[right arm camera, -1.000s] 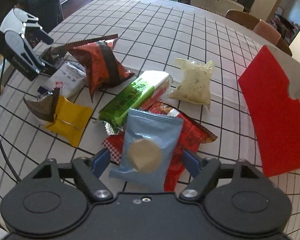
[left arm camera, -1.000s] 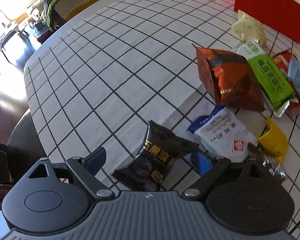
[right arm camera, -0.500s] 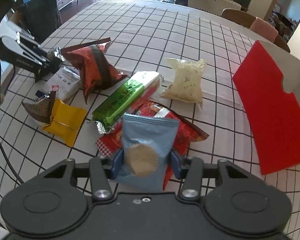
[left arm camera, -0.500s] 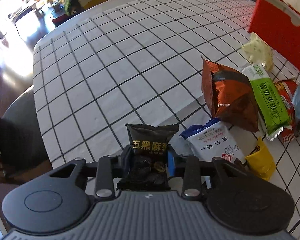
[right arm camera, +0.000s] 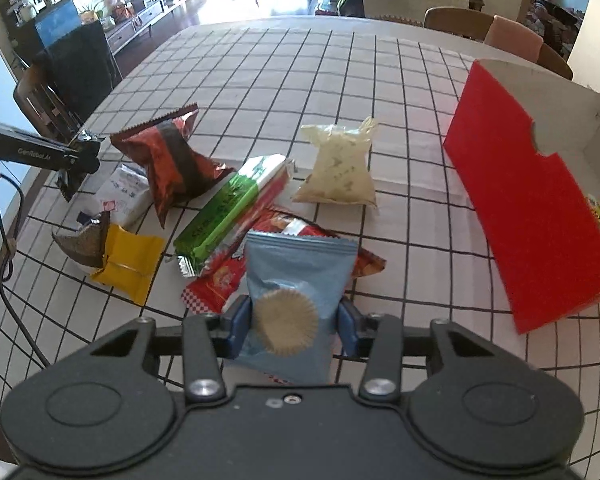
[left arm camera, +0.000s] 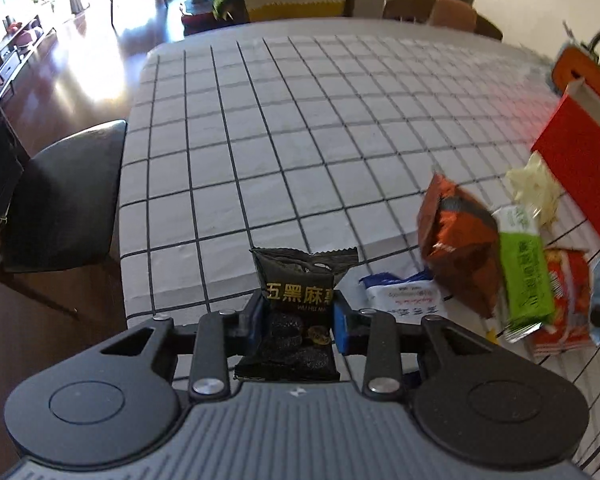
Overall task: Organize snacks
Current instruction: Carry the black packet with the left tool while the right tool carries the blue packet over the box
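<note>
My left gripper (left arm camera: 298, 318) is shut on a black snack packet (left arm camera: 300, 296) with gold lettering, held above the table's left front corner. It also shows in the right wrist view (right arm camera: 80, 156) at the far left. My right gripper (right arm camera: 294, 326) is shut on a light blue snack packet (right arm camera: 298, 280) with a round cake picture, held above a red packet (right arm camera: 216, 284). A red open box (right arm camera: 528, 196) stands at the right; it also shows in the left wrist view (left arm camera: 580, 160).
On the checked tablecloth (right arm camera: 284, 80) lie an orange-brown bag (right arm camera: 168, 160), a green bar (right arm camera: 228, 208), a pale clear bag (right arm camera: 340, 168), a white packet (right arm camera: 124, 192), a yellow packet (right arm camera: 128, 264) and a brown packet (right arm camera: 82, 242). A black chair (left arm camera: 64, 196) stands left of the table.
Both grippers closed on their packets and lifted them. The left gripper swung left and up with the black packet; the right rose with the blue packet.
</note>
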The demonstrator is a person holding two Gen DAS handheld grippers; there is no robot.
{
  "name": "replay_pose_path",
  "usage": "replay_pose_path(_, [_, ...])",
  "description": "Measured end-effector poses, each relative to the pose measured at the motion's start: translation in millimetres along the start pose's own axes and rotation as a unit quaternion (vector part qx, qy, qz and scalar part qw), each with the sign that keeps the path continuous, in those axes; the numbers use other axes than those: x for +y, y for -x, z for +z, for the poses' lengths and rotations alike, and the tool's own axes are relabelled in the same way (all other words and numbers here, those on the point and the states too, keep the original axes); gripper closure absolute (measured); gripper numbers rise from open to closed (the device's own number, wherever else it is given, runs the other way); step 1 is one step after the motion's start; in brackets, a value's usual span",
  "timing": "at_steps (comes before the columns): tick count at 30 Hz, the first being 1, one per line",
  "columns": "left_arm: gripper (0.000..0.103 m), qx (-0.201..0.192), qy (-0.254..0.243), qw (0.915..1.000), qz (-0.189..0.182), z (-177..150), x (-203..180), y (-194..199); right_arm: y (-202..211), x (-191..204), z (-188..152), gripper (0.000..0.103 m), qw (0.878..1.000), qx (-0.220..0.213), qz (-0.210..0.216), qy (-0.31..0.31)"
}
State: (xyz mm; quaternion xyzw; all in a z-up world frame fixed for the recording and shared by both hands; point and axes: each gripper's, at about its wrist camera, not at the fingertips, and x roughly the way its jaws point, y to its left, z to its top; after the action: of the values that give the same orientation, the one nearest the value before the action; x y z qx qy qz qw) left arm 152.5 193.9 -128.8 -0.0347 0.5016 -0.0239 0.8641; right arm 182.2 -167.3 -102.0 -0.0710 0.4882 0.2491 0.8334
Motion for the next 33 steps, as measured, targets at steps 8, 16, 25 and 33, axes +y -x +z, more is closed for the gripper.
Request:
replay_pose_path(8, [0.07, -0.037, 0.033, 0.9988, -0.001, 3.9, -28.3, 43.1, 39.5, -25.1, 3.8, 0.059, 0.999, -0.038, 0.019, 0.0])
replay_pose_path(16, [0.07, -0.068, 0.036, 0.997, 0.0, 23.1, -84.7, 80.2, 75.8, -62.9, 19.6, 0.059, 0.997, -0.069, 0.032, 0.0])
replay_pose_path(25, [0.07, -0.09, 0.02, 0.9957, -0.012, 53.8, -162.8, 93.1, 99.6, -125.1, 39.2, 0.059, 0.995, -0.095, 0.03, -0.002])
replay_pose_path(33, [0.07, -0.086, 0.006, 0.9959, -0.026, 91.1, -236.0, 78.4, 103.3, -186.6, 51.6, 0.059, 0.995, -0.101, 0.019, -0.01])
